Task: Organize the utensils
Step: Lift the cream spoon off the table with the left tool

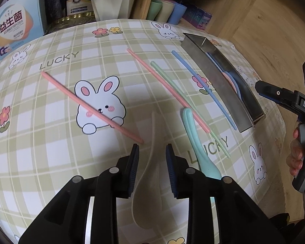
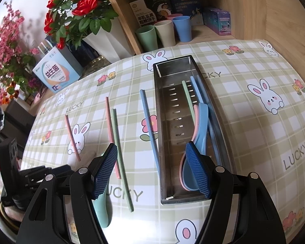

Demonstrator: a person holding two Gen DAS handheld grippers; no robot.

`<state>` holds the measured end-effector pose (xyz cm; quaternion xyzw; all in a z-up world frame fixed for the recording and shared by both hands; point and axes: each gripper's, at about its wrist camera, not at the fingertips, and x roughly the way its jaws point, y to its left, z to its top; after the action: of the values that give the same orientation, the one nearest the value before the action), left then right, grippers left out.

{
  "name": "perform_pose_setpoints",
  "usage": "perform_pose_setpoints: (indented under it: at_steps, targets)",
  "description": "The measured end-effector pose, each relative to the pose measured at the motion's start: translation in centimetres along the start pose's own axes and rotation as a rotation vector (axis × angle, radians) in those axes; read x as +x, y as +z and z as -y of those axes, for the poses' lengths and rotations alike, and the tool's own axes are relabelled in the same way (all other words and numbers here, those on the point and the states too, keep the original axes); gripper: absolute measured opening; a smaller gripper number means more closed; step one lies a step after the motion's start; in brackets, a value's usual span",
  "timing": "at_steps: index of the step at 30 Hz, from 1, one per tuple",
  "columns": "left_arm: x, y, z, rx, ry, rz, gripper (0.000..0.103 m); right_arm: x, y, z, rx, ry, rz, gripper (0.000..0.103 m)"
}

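step: picking loose utensils | left gripper [image 1: 152, 152] slack, straddling cream spoon [image 1: 146, 168], near worktop edge | right gripper [image 2: 151, 168] wide, empty | next: clamp spoon, carry to tray [image 2: 162, 122]

place: a home | evidence: bunny-print tablecloth [image 2: 244, 65]; red artificial roses [image 2: 79, 10]; pastel cups [image 2: 164, 32] and snack boxes [image 2: 144, 10] on a wooden shelf [image 2: 254, 10]

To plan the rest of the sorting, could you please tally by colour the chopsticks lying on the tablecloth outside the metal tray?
Pink chopsticks: 2
Green chopstick: 1
Blue chopstick: 1
Total: 4
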<state>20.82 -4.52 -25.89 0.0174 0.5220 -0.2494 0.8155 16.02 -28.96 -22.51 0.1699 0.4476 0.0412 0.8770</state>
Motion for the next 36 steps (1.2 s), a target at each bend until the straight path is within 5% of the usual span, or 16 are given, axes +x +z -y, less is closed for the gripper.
perform_pose_setpoints:
  at_steps: [12,14,16,28,36]
  targets:
    - [2.1,0.1,1.0,0.065,0.063,-0.026,0.027,0.2,0.0,0.3,0.004,-0.005,-0.001,0.068]
    - [2.2,0.1,1.3,0.08,0.076,-0.026,0.015,0.1,0.0,0.3,0.006,-0.006,-0.001,0.068]
    - [2.2,0.0,1.2,0.074,0.075,-0.025,0.014,0.1,-0.1,0.3,0.007,-0.009,-0.001,0.068]
    - [-2.9,-3.0,-2.9,-0.236,0.078,0.16,0.013,0.7,-0.2,-2.0,-0.071,0.03,-0.016,0.067]
    - [-5.2,-4.4,-7.0,-0.34,0.129,0.212,0.013,5.3,-0.2,-11.4,-0.368,0.124,-0.098,0.056]
